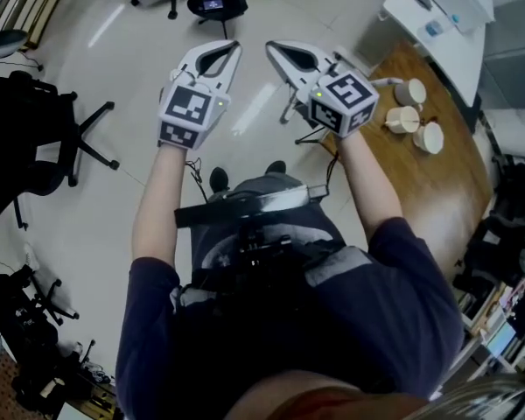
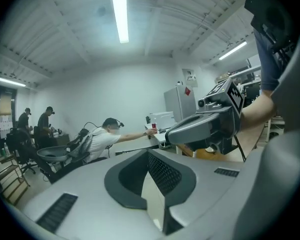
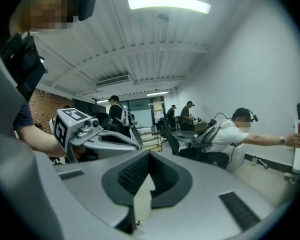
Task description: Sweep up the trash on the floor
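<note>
Both grippers are held up side by side in front of the person's chest, pointing away over the pale floor (image 1: 131, 68). My left gripper (image 1: 234, 47) is shut with nothing between its jaws; its own view shows the closed tips (image 2: 149, 152) and the right gripper (image 2: 206, 126) beside it. My right gripper (image 1: 270, 47) is also shut and empty; its own view shows the closed tips (image 3: 149, 154) with the left gripper (image 3: 97, 134) alongside. No trash, broom or dustpan shows in any view.
A wooden table (image 1: 437, 191) with three round pale cups (image 1: 409, 117) stands at the right, a white desk (image 1: 437, 16) behind it. Office chairs (image 1: 57, 138) stand at the left and far back. A seated person in a white shirt (image 3: 230, 134) reaches toward a counter.
</note>
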The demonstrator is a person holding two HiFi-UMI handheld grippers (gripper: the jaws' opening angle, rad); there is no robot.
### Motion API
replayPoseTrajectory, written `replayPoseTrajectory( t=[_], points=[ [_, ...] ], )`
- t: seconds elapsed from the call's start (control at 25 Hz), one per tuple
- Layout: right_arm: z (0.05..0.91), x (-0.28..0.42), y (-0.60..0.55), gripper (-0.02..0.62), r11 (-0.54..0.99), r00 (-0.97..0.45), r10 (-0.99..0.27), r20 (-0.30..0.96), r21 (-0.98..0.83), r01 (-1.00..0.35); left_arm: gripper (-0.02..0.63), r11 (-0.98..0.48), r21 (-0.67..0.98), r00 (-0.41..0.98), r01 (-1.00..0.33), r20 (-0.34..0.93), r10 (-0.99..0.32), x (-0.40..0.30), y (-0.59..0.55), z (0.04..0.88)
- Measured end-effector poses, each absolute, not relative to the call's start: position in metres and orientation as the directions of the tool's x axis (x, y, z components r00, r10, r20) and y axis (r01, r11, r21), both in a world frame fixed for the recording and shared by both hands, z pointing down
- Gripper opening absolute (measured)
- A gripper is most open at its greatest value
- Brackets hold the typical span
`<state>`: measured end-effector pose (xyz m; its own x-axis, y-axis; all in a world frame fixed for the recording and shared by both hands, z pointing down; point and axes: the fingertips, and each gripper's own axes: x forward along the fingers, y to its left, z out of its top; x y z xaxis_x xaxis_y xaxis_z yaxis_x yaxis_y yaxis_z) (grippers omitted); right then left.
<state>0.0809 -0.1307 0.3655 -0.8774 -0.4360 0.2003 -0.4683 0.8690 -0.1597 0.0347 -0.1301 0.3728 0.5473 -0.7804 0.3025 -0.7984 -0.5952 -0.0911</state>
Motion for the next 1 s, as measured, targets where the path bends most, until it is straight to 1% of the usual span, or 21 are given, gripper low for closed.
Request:
replayPoseTrajectory(
  t=[0.12, 0.28, 0.44, 0.56, 0.72, 0.88, 1.0],
  points=[
    [0.361, 0.04, -0.112, 0.009, 0.862, -0.87, -0.445, 0.214, -0.162, -0.481, 0.006, -0.59, -0.067, 0.552, -0.804, 0.284, -0.784, -0.01, -0.109, 0.372],
    [0.35, 0.008, -0.097, 0.009, 0.832, -0.851, -0.488, 0.195, -0.192, -0.521, 0.006, -0.572, -0.017, 0.545, -0.82, 0.283, -0.789, -0.075, -0.088, 0.376],
    [0.357, -0.012, -0.078, 0.009, 0.824, -0.838, -0.496, 0.227, -0.182, -0.537, 0.006, -0.555, 0.101, 0.563, -0.826, 0.21, -0.799, -0.115, -0.073, 0.374],
    [0.359, -0.009, -0.069, 0.009, 0.814, -0.831, -0.499, 0.245, -0.197, -0.547, 0.006, -0.554, 0.11, 0.564, -0.825, 0.203, -0.8, -0.116, -0.069, 0.373],
    [0.346, -0.003, -0.07, 0.009, 0.804, -0.822, -0.525, 0.222, -0.187, -0.564, 0.006, -0.581, 0.093, 0.586, -0.809, 0.211, -0.782, -0.105, -0.068, 0.372],
    [0.337, 0.029, -0.051, 0.009, 0.813, -0.826, -0.524, 0.207, -0.169, -0.558, 0.006, -0.579, 0.057, 0.577, -0.813, 0.217, -0.788, -0.071, -0.049, 0.361],
    [0.331, 0.052, -0.042, 0.009, 0.834, -0.849, -0.502, 0.165, -0.168, -0.526, 0.006, -0.571, 0.019, 0.56, -0.821, 0.222, -0.798, -0.047, -0.04, 0.354]
  ],
)
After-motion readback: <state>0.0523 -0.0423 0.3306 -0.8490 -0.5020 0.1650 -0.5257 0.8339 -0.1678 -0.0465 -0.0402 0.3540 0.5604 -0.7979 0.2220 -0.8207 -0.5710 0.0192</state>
